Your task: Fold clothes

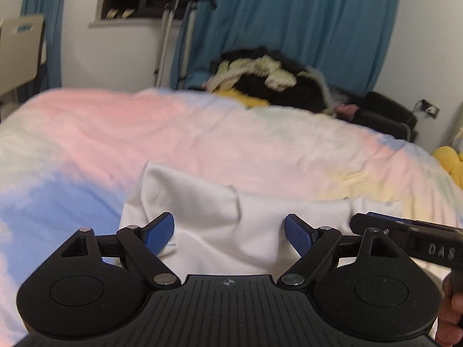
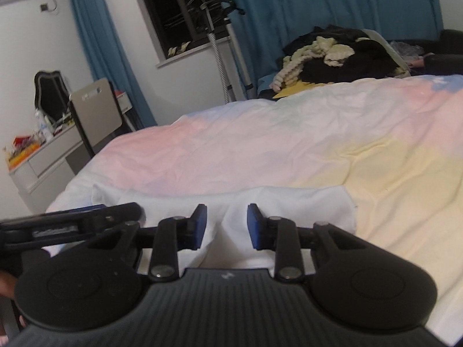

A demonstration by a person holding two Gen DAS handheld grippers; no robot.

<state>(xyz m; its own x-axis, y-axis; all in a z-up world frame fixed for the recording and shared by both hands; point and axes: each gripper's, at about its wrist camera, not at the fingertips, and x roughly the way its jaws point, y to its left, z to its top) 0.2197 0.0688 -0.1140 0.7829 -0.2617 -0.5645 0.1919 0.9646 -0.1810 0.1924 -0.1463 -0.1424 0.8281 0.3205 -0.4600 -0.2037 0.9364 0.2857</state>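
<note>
One pastel bedspread (image 2: 260, 144); teal curtains (image 1: 289, 23) behind

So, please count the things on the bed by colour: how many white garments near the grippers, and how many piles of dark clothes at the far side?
White garment: 1
Dark clothes pile: 1
Total: 2

Pastel bedspread (image 2: 260, 144), teal curtains (image 1: 289, 29), dark window (image 2: 179, 8), grey chair (image 2: 97, 112), cluttered white desk (image 2: 43, 156), yellow plush (image 1: 451, 164).
</note>
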